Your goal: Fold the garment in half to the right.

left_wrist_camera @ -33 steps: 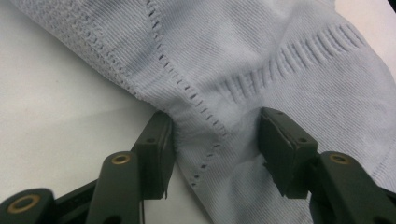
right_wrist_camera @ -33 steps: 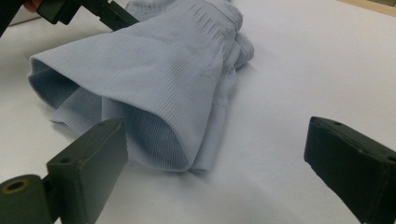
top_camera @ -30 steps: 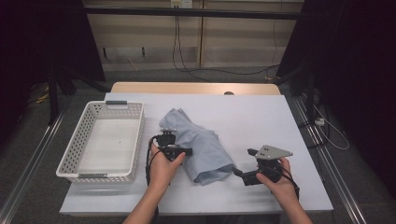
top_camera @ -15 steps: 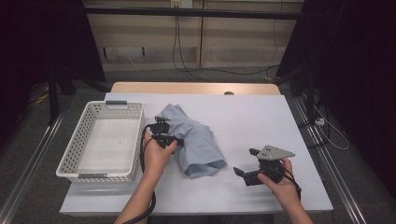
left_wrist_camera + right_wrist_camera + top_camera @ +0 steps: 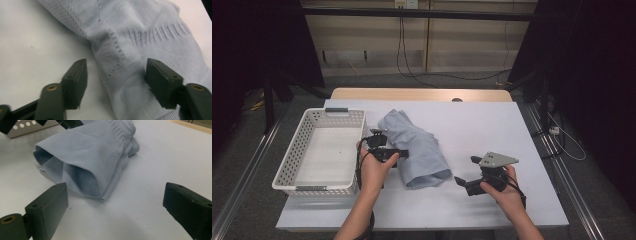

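A light blue knitted garment (image 5: 417, 145) lies folded in a loose bundle on the white table (image 5: 492, 125). My left gripper (image 5: 401, 152) is at the bundle's left edge, pointing right. Its jaws have just been opening. In the left gripper view a ridge of the garment (image 5: 140, 42) runs between them, and the left gripper (image 5: 115, 67) is open, its pads clear of the cloth. My right gripper (image 5: 466, 170) rests on the table just right of the bundle's near end. The right gripper (image 5: 115, 195) is open wide over bare table, facing the garment's open folded end (image 5: 90, 152).
A white perforated basket (image 5: 292, 155) stands at the table's left, close behind my left hand, with nothing in it. The table's right half and far side are bare. Black curtains and cables lie beyond the far edge.
My left hand has moved left and slightly away, from over the bundle to its left edge. The bundle's near end looks a little narrower. The right hand has stayed put.
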A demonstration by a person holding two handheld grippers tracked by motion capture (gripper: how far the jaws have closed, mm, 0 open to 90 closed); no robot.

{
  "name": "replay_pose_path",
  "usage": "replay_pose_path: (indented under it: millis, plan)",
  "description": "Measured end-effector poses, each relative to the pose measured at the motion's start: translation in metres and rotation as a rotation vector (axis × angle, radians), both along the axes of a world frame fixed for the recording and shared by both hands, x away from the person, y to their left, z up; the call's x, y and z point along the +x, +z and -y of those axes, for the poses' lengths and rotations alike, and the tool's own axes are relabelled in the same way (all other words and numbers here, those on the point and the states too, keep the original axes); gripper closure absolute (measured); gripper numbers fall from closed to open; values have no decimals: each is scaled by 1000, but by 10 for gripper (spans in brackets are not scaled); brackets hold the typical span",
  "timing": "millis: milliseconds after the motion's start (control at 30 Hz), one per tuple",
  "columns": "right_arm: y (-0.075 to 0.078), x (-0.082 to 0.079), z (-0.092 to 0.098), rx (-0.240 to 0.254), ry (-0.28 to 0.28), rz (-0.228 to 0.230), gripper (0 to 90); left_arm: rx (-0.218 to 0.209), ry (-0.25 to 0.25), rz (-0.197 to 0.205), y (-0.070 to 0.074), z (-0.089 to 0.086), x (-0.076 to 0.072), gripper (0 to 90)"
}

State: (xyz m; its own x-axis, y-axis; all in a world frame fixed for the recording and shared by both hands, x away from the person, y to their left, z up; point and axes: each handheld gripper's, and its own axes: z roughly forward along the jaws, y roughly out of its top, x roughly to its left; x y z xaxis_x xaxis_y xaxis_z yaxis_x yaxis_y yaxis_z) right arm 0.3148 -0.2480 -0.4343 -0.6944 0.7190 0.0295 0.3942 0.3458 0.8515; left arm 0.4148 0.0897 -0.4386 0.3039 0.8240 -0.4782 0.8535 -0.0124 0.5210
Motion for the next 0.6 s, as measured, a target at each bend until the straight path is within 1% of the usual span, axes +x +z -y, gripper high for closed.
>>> replay_pose_path:
  millis: [67,100,133,200,233,300,367,400,433,467,533,600]
  plan:
    - [0,1,-4,-2,12,2,58,-41,7,-17,-3,1,-3,343]
    - [0,1,-4,-2,13,2,58,-57,2,-29,-3,2,-4,373]
    - [1,2,-5,-1,16,3,58,-58,4,-24,-2,3,-5,380]
    - [2,2,-6,1,19,4,58,-65,5,-17,0,3,-6,363]
    - [2,3,-6,3,17,7,58,-78,5,-27,0,4,-7,359]
    - [2,4,-6,6,15,6,58,-84,-4,-33,-1,7,-9,343]
    - [2,4,-5,6,10,5,58,-68,-10,-34,-3,11,-9,342]
    - [2,4,-5,5,10,7,58,-75,-11,-40,-4,13,-8,342]
    - [2,3,-4,4,9,8,58,-89,-11,-54,-6,15,-8,343]
    - [2,3,-3,2,8,8,57,-95,-14,-60,-8,18,-9,364]
    - [3,2,0,6,-3,8,58,-102,-7,-50,-10,21,-11,376]
    - [2,2,1,6,-4,9,58,-103,2,-51,-11,23,-12,427]
